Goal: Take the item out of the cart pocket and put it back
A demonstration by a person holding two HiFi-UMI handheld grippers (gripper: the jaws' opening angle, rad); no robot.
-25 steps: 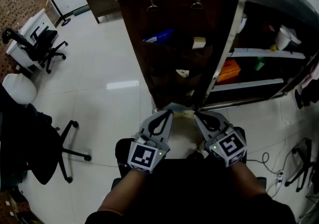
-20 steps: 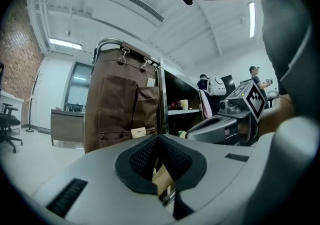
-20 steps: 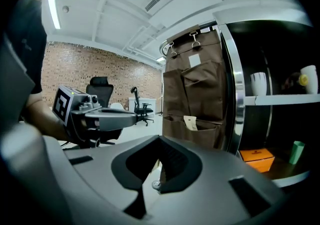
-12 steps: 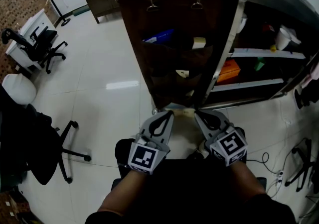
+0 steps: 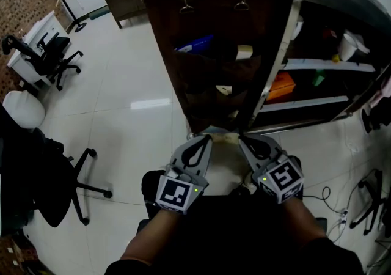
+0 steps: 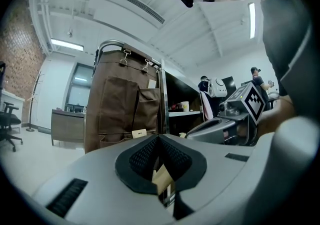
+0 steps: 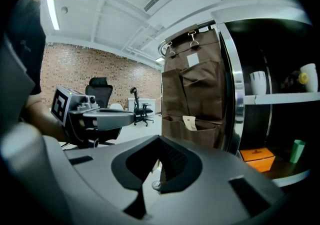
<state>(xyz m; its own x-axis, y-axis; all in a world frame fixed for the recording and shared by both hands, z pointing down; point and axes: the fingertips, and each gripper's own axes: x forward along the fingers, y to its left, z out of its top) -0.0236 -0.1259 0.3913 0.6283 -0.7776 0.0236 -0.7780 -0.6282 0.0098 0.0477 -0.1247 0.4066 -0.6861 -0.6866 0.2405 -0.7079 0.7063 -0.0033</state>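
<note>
Grippers, head view: I have both low at 6 o'clock, tips converging just short of the foot of the cart point(image 5: 286, 41). The left gripper point(image 5: 206, 139) comes in from 7 o'clock and the right gripper point(image 5: 242, 140) from 5 o'clock. Their tips are near each other, and I see no contact between them.

Left gripper: its jaws are drawn together on the item point(image 6: 163, 181), a small tan piece pinched between the pads, with one corner standing out toward the camera. In the head view the item shows as a pale sliver between the two tips. It is outside any pocket.

Right gripper: its jaws are closed to a thin slit. I see nothing clearly gripped. A pale streak in the slit could be the floor or the item's edge, and I cannot tell which.

Cart: a brown organiser point(image 5: 208, 23) hangs from the top rail on two clips point(image 5: 186, 2), at 12 o'clock from the grippers. Its pockets point(image 5: 214, 78) hold a blue thing point(image 5: 195, 43), a cream block point(image 5: 244, 52) at its 3 o'clock, and a cream card point(image 5: 223, 90) lower down. The shelves point(image 5: 324, 66) at 2 o'clock carry an orange box point(image 5: 281, 87) and a white cup point(image 5: 347, 47).

Surroundings: one office chair point(image 5: 52, 54) stands at 10 o'clock and a dark chair point(image 5: 36, 182) at 8 o'clock. Both are on a glossy white floor point(image 5: 122, 121), well apart from the cart.
</note>
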